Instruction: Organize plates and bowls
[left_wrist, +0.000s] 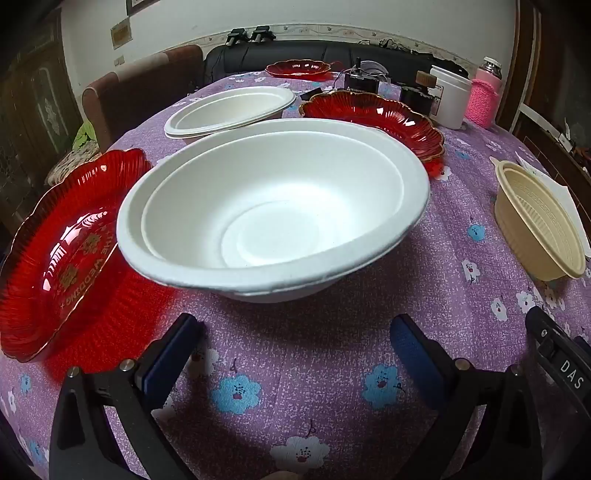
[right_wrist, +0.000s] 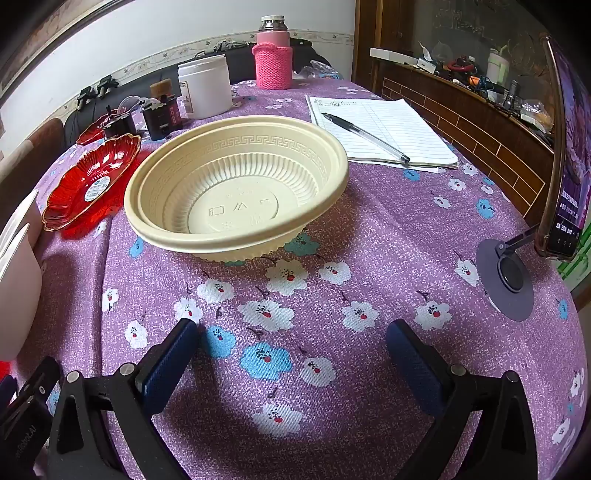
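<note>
A purple floral cloth (left_wrist: 295, 387) is covering the table. A white bowl (left_wrist: 273, 206) is sitting before the left gripper (left_wrist: 295, 332), whose fingers are spreading wide, holding nothing. A red plate (left_wrist: 62, 251) is lying beside the bowl's left. A beige bowl (right_wrist: 236, 188) is resting before the right gripper (right_wrist: 295, 336), likewise gaping empty.

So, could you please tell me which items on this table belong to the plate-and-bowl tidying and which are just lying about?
For the job:
large white bowl
second white bowl
cream bowl
red plates

Lying about:
notepad
pen
white jar
pink-sleeved flask
phone stand
</note>
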